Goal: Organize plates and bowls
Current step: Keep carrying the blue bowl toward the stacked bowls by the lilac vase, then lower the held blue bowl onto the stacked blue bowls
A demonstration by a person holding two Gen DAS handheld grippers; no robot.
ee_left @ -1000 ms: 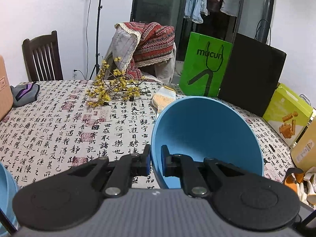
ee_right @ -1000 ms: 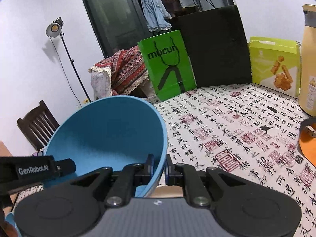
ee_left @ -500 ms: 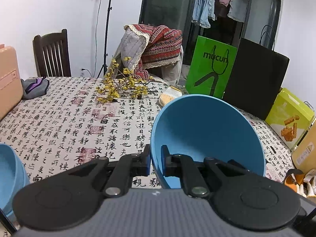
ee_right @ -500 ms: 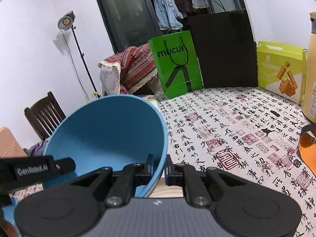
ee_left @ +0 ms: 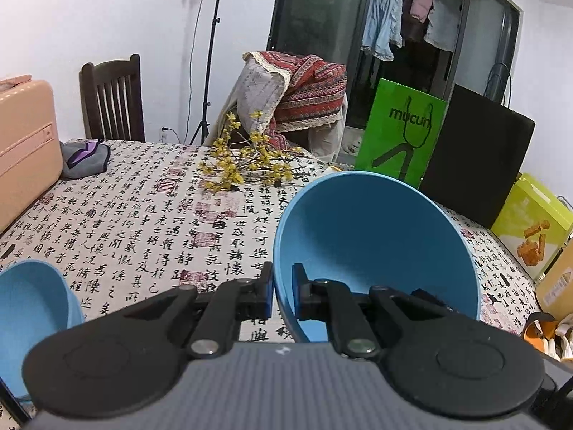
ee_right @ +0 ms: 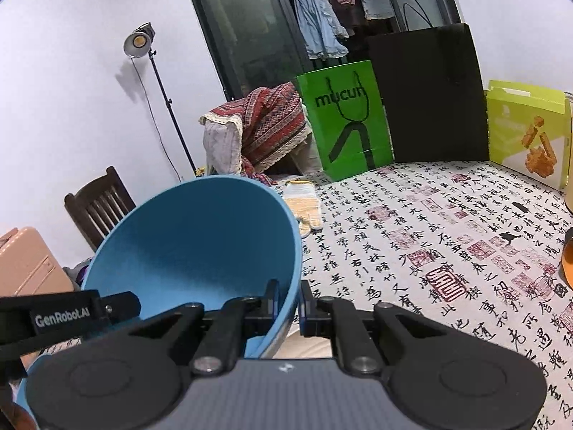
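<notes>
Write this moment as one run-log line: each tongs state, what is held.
left tongs: shut on blue bowl rim | right tongs: shut on same bowl's opposite rim | bowl: tilted, above table

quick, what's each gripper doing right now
left gripper: closed on the rim of the blue bowl.
right gripper: closed on the opposite rim of that bowl.

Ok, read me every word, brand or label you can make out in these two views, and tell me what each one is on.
"mucun": on the green paper bag standing at the far edge of the table.
"GenRobot.AI": on the black bar at the left edge of the right wrist view.
Tablecloth: covered in printed Chinese calligraphy and red seals; too dense and distorted to transcribe.
Yellow-green snack box: pale lettering, too faint to read.
Tan box: small label, too small to read.
</notes>
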